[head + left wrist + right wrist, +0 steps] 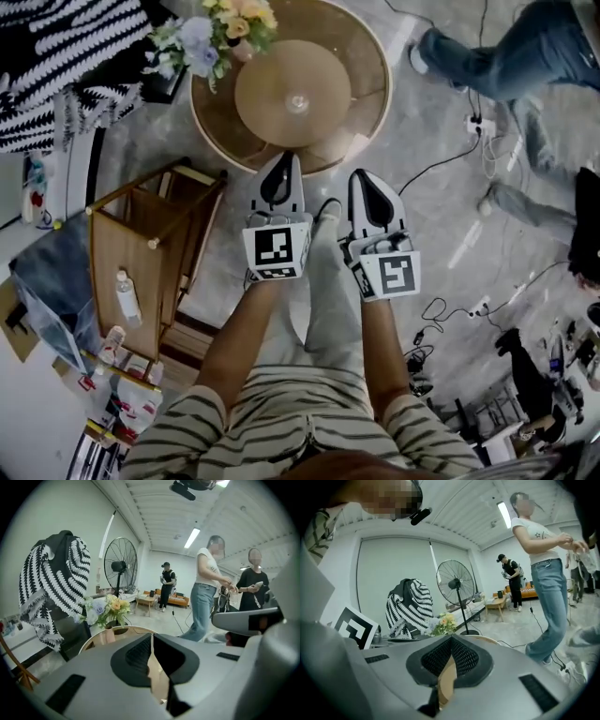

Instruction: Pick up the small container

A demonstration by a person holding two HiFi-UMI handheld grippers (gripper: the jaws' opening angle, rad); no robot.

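Observation:
In the head view a round wooden table [356, 56] stands just ahead of me. A small clear object [297, 101], possibly the small container, sits at the middle of its raised centre disc. My left gripper [281, 161] and right gripper [362, 178] hang side by side short of the table's near rim, both shut and empty. In the left gripper view the left gripper [151, 637] has its tips touching, with the table's rim [96, 639] beyond. The right gripper [451, 641] in its own view is closed the same way. The container is hidden in both gripper views.
A vase of flowers [214, 33] stands on the table's left edge. A wooden side stand [117, 267] with bottles is at my left. A standing fan [120, 566], a striped garment [56, 585], cables [450, 159] on the floor and several people [543, 573] are around.

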